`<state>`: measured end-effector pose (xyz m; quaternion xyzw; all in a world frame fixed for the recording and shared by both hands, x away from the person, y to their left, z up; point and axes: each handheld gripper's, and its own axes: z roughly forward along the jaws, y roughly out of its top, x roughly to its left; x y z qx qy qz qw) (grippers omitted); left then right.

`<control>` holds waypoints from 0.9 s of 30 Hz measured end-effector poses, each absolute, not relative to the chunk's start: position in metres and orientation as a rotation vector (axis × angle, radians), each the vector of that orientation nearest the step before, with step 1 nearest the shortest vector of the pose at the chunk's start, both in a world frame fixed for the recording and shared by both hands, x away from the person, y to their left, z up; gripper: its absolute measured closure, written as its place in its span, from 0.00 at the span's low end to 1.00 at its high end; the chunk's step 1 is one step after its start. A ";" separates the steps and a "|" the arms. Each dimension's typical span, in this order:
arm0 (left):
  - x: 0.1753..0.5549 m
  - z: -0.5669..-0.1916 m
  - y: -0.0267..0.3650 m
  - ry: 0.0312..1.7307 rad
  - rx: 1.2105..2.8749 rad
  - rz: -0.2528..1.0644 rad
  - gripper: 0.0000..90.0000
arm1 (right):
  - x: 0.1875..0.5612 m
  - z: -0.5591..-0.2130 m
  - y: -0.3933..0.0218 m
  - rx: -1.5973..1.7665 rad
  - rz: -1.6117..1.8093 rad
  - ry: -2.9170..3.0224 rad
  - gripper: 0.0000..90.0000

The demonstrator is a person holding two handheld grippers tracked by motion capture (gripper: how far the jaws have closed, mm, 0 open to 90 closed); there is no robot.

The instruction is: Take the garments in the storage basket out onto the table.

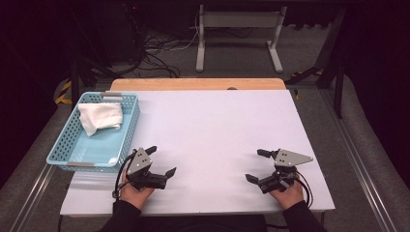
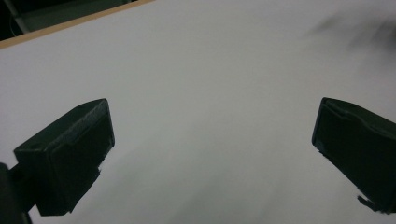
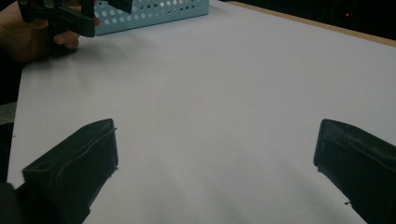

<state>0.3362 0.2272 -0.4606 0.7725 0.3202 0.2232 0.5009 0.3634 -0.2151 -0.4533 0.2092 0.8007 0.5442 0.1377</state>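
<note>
Basket with white cloth beside left gripper; table between bare.

A white-topped table carries a blue basket at its left.

Bare white table top was left between both grippers; only the light blue plastic basket stood left.

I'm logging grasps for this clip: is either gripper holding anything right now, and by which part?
Nothing is held. The left gripper and the right gripper both stand open over the bare white table; the white cloth lies in the blue basket.
</note>
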 end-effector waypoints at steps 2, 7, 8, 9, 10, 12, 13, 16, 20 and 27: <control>0.337 -0.461 0.228 0.780 1.867 0.536 0.00 | 0.364 -0.453 -0.215 0.610 1.577 2.315 0.01; 0.338 -0.462 0.227 0.785 1.878 0.518 0.00 | 0.364 -0.453 -0.215 0.612 1.577 2.317 0.01; 0.338 -0.462 0.227 0.784 1.880 0.517 0.00 | 0.364 -0.454 -0.215 0.616 1.573 2.321 0.01; 0.338 -0.462 0.227 0.785 1.881 0.515 0.00 | 0.364 -0.454 -0.215 0.615 1.570 2.321 0.01; 0.339 -0.462 0.227 0.783 1.880 0.511 0.00 | 0.364 -0.454 -0.215 0.614 1.569 2.320 0.01; 0.339 -0.461 0.226 0.782 1.883 0.502 0.00 | 0.363 -0.454 -0.215 0.617 1.568 2.323 0.01; 0.339 -0.460 0.226 0.783 1.889 0.499 0.00 | 0.364 -0.454 -0.215 0.618 1.566 2.323 0.01; 0.338 -0.458 0.225 0.778 1.895 0.490 0.00 | 0.364 -0.454 -0.215 0.620 1.568 2.325 0.01; 0.337 -0.455 0.222 0.748 1.909 0.470 0.00 | 0.364 -0.454 -0.214 0.616 1.569 2.331 0.01; 0.335 -0.448 0.220 0.742 1.917 0.458 0.00 | 0.364 -0.455 -0.214 0.611 1.567 2.333 0.01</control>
